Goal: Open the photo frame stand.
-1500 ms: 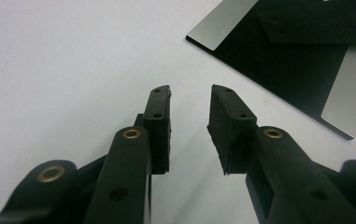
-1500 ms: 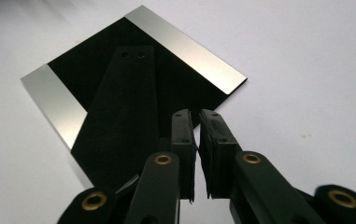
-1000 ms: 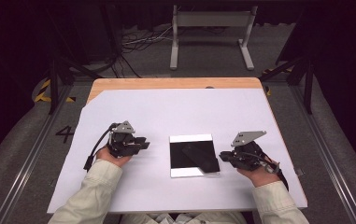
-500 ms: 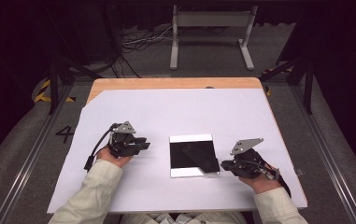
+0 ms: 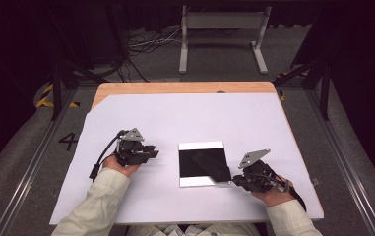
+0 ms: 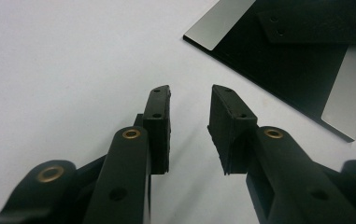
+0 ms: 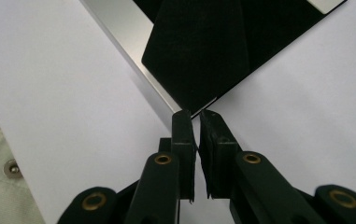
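A flat, glossy black square plate [image 5: 202, 162] with a pale strip along its far and near edges lies on the white table top [image 5: 190, 118]. My right gripper [image 5: 232, 181] is at the plate's near right corner. In the right gripper view its tips [image 7: 195, 114] meet the corner of the plate [image 7: 203, 46], with the jaws nearly together and nothing between them. My left gripper [image 5: 153, 152] rests on the table left of the plate, open and empty. In the left gripper view [image 6: 189, 98] the plate [image 6: 297, 70] lies ahead to the right, apart from the jaws.
White sheeting covers the table, and a strip of bare wood [image 5: 185, 87] shows at the far edge. Beyond it stand a grey metal frame [image 5: 222, 34] and cables on the floor. A person's sleeves [image 5: 96, 206] come in at the bottom.
My right gripper has shifted a little nearer to the person and in toward the plate's near right corner. The left gripper and the plate have stayed put.
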### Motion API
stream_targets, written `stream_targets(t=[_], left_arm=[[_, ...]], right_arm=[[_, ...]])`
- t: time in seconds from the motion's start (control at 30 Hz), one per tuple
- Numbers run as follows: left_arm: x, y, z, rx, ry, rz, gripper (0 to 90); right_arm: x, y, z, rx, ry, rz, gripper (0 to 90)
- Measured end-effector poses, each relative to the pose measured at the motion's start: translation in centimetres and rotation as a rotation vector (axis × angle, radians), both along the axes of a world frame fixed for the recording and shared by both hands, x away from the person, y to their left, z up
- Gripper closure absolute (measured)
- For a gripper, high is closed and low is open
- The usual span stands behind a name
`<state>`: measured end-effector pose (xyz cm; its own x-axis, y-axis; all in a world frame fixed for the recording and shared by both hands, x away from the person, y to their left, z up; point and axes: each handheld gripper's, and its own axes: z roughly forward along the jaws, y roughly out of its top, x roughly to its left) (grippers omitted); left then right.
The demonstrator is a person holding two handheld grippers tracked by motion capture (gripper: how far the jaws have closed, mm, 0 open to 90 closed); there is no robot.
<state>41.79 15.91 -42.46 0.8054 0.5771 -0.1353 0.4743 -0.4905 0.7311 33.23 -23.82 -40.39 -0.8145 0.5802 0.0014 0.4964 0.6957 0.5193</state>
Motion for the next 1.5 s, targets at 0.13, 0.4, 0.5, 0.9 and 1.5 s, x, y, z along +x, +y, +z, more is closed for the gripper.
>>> stream_targets(t=[0.13, 0.4, 0.5, 0.9, 1.5], left_arm=[[0.0, -0.1, -0.1, 0.002, 0.007, -0.008, 68.3], [0.1, -0.1, -0.1, 0.002, 0.006, -0.007, 68.1], [0.0, -0.2, -0.1, 0.004, 0.006, -0.007, 68.0], [0.0, -0.3, -0.2, 0.005, 0.006, -0.01, 68.0], [-0.1, -0.6, -0.3, 0.011, 0.008, -0.022, 67.8]], right_arm=[[0.0, 0.2, -0.5, -0.032, 0.024, 0.006, 84.0], [0.2, 0.4, -0.9, -0.058, 0.029, 0.006, 88.8], [0.3, 0.7, -1.2, -0.059, 0.035, 0.015, 89.3], [0.1, 0.9, -0.5, -0.009, -0.005, 0.024, 89.6], [-0.4, 1.3, 2.7, 0.142, -0.166, 0.009, 89.7]])
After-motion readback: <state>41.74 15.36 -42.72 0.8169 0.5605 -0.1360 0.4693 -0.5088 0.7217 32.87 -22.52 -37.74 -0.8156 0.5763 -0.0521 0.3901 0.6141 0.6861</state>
